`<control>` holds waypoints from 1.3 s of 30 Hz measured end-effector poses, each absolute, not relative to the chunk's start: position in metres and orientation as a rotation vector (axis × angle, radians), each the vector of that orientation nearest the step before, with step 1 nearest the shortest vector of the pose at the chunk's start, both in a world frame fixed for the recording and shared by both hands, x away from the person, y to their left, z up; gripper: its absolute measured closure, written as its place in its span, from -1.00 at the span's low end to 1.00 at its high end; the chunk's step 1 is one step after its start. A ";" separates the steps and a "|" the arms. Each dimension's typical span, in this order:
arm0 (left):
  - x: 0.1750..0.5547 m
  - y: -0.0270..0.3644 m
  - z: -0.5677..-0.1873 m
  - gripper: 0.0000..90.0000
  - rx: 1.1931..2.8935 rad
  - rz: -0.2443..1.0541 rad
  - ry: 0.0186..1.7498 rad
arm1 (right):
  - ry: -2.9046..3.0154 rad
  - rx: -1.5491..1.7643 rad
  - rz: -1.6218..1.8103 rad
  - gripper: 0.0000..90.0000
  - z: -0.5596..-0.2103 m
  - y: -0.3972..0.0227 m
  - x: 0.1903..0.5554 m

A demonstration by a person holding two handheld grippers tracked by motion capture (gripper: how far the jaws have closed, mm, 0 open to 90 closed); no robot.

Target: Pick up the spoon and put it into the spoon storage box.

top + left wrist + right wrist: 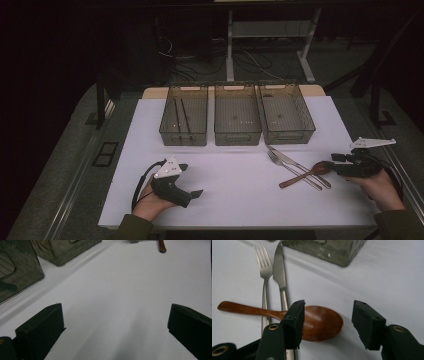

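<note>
A: Right tool [327, 323] first: its two black jaws stand apart with nothing pressed between them, poised over the bowl of the dark reddish-brown wooden spoon [317, 322]. One jaw covers the near edge of that bowl, so I cannot tell whether it touches the wood.

B: And from above?

A: In the high view the right tool [336, 161] sits at the right edge of the white bench [235, 200], its tip at the bowl end of the spoon [305, 176]. The room is dim there, and the tool's dark body blurs into the hand [382, 190] holding it.

B: The left tool?

A: Left tool [115, 327] is wide open, only bare bench between the jaws. From above it [197, 193] rests near the front edge, well apart from the cutlery.

B: What lies past the spoon?

A: A silver metal fork [264, 272] and a silver metal table knife [279, 275], side by side; the spoon's handle crosses over both. Their handle ends are hidden behind the right tool.

B: Farther still?

A: Three smoky translucent plastic bins [237, 119] in a row. The left one holds two thin dark sticks [181, 116], too small to identify. Beyond the bench everything is near black.
</note>
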State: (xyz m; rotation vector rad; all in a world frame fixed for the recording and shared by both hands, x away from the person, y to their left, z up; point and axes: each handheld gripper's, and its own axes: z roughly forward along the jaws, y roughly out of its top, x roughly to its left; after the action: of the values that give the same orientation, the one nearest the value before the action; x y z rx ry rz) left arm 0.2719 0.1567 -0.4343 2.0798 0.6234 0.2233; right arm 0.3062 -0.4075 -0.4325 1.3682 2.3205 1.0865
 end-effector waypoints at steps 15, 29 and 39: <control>0.272 0.156 -0.434 -1.00 2.082 0.221 0.622 | 2.440 1.349 1.016 -0.04 -0.446 -0.399 0.309; 0.271 0.156 -0.434 -1.00 2.078 0.225 0.621 | 2.484 1.312 0.969 0.39 -0.443 -0.407 0.302; 0.272 0.156 -0.433 -1.00 2.077 0.228 0.619 | 2.520 1.283 0.972 0.72 -0.443 -0.410 0.299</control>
State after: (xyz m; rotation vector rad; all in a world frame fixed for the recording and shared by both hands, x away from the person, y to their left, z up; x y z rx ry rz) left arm 0.2716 0.1561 -0.4334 2.0765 0.6194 0.2284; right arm 0.2989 -0.4103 -0.4432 1.2827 2.5199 0.9715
